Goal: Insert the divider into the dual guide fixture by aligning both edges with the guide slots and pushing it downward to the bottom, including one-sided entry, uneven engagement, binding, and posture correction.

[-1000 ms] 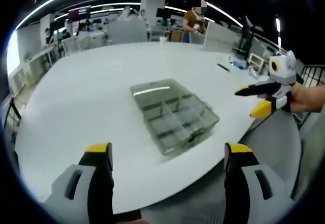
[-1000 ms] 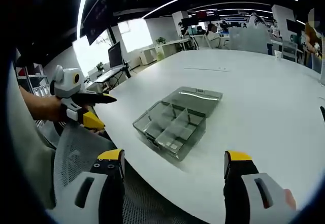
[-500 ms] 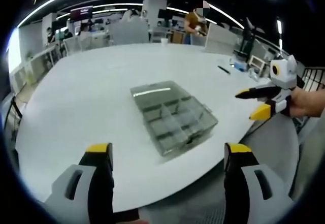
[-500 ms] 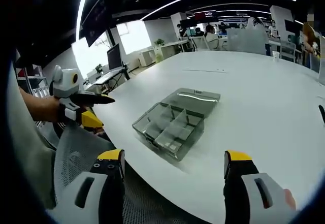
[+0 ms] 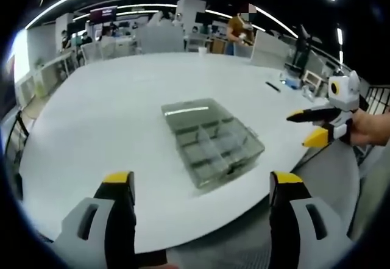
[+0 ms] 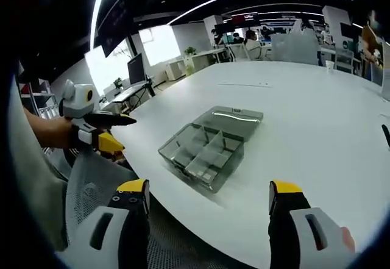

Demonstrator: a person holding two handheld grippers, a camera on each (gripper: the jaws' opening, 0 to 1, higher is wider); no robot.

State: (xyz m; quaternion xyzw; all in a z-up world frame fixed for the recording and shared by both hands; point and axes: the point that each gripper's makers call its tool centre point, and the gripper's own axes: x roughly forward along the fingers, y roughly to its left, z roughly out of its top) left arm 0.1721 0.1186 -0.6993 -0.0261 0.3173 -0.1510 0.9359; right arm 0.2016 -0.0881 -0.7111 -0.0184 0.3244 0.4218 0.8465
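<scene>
Resting on the white table, the clear compartment box lies near the edge closest to you, its lid folded flat behind it and its cross dividers upright inside. Your left gripper hangs short of the table edge with its jaws spread wide and nothing between them; your right gripper is likewise wide apart and empty, well back from the box. Each gripper appears in the other's view, held off the table beside a grey mesh chair.
</scene>
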